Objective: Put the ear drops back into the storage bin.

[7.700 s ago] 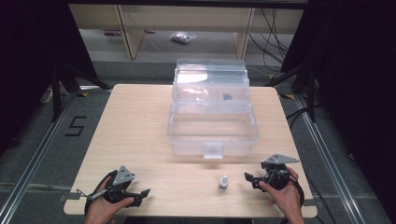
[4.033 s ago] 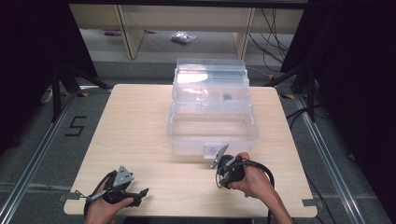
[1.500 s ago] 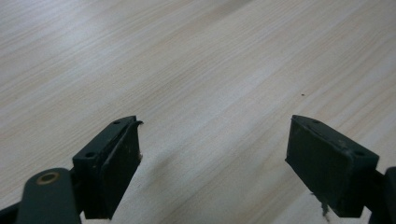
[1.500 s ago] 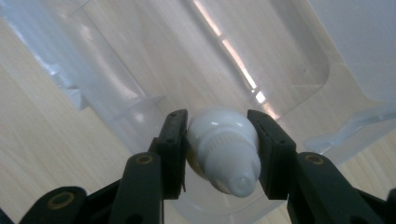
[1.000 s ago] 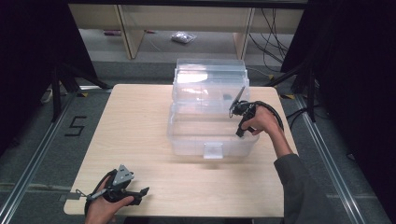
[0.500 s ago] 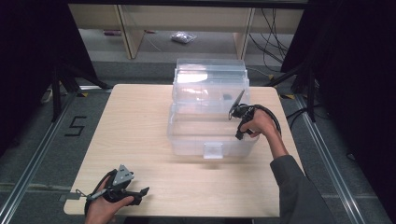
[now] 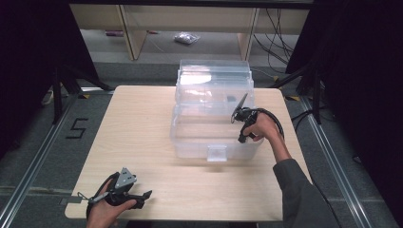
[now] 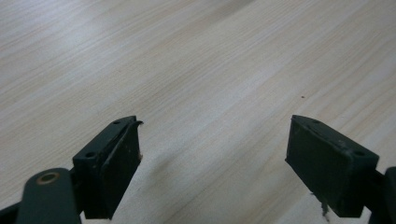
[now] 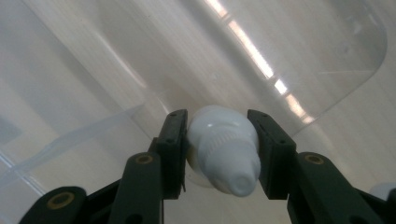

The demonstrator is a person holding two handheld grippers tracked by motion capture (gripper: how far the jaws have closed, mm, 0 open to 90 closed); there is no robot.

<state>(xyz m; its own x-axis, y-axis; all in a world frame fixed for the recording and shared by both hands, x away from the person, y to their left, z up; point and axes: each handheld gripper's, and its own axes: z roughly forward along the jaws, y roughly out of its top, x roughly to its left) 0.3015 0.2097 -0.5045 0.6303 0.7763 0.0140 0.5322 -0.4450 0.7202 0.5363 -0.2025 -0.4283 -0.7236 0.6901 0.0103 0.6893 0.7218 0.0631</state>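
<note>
White and small, a plastic bottle (image 9: pixel 223 151) sits clamped between the right tongs (image 9: pixel 219 140), held over the open clear plastic box (image 7: pixel 214 123) mid-desk (image 7: pixel 142 123). Left tongs (image 8: pixel 212 158) rest near the desk's front edge, jaws apart with only bare wood between them.

Overhead table (image 7: pixel 142 142) view; perhaps two close-ups

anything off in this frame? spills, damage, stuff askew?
Nothing stands out. The right gripper holds a small white bottle squarely over the open clear plastic box; the left gripper rests open on the bare wooden table. No spills or visible damage.
</note>
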